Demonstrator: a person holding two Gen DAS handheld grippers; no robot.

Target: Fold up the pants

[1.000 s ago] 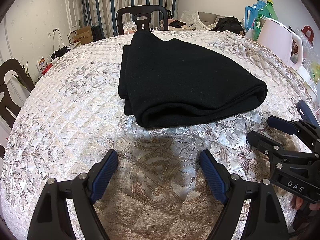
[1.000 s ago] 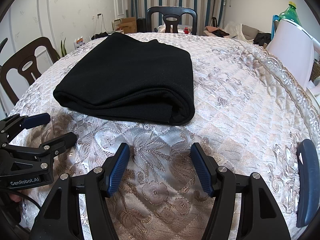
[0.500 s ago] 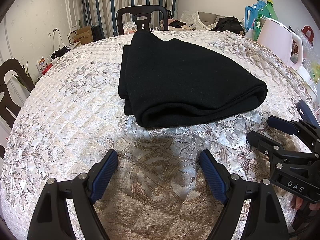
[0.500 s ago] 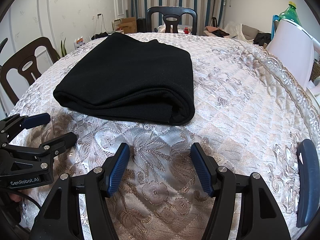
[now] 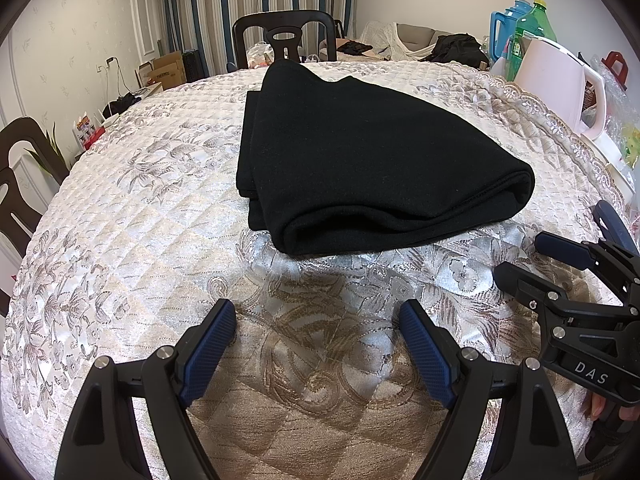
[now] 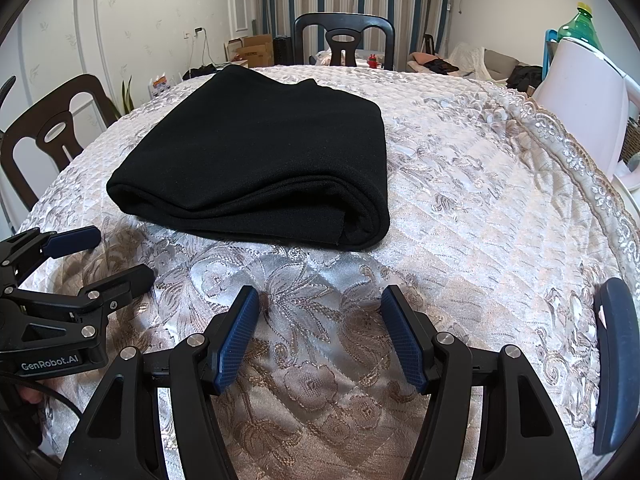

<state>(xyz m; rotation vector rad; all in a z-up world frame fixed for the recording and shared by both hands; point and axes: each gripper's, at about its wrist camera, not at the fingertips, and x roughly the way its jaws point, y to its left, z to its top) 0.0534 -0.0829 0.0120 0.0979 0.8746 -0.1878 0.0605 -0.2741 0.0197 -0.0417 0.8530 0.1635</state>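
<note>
The black pants (image 5: 368, 168) lie folded in a compact stack at frame centre on the quilted tablecloth (image 5: 132, 216). The left gripper (image 5: 316, 320) and right gripper (image 6: 320, 304) sit at the lower frame edge, jaws spread wide, empty, short of the garment. A pink kettle (image 5: 560, 84) stands upper right.
</note>
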